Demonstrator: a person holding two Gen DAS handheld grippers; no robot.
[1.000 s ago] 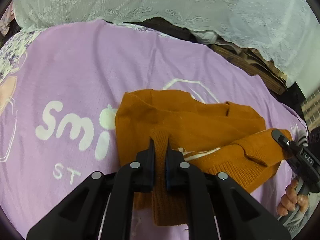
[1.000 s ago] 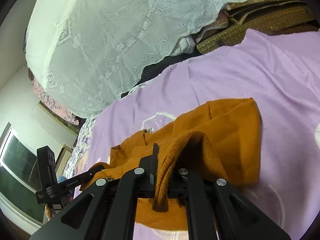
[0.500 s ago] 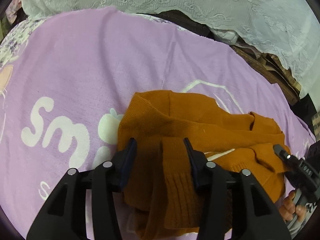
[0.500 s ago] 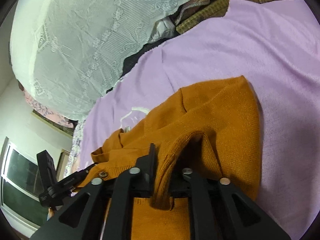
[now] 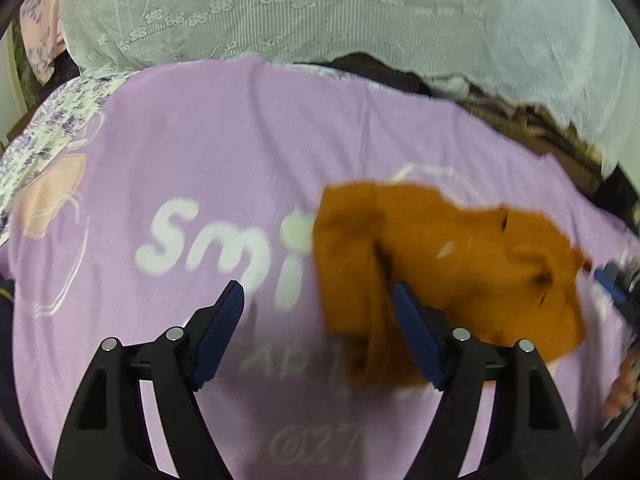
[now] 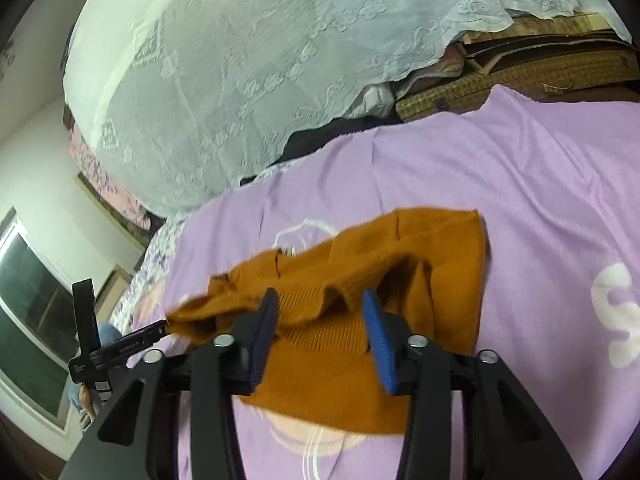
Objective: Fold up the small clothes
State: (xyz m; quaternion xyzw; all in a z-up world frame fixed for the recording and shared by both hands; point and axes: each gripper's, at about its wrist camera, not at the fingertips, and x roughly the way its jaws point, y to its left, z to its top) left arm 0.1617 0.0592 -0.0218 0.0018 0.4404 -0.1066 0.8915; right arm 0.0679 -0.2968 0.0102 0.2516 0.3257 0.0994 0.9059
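So the small rust-orange knitted sweater (image 5: 440, 264) is lying bunched on the lilac blanket with white lettering (image 5: 200, 160) that covers the bed, roughly in the middle of it. It's down flat-ish but not what I'd call folded: one ribbed sleeve or hem runs toward me, the body has a couple of ridges, and the far edges don't line up. I'd say one fold-over is laid in and the rest still needs doing: squaring the edges, tucking that loose ribbed bit, then another fold to make a tidy packet.

My left gripper (image 5: 316, 320) has just been opening and now stands spread wide, its right pad just beside the sweater's near edge, nothing pinched. My right gripper (image 6: 320, 320) has just been opening too; its blue pads sit either side of a ribbed ridge of the knit, with gaps showing, so it's let go rather than clamping.

Further out there's a white lace curtain (image 6: 240, 80) hanging behind the bed, and some brown woven mats (image 6: 520, 72) stacked under it. Left view is pretty blurry.
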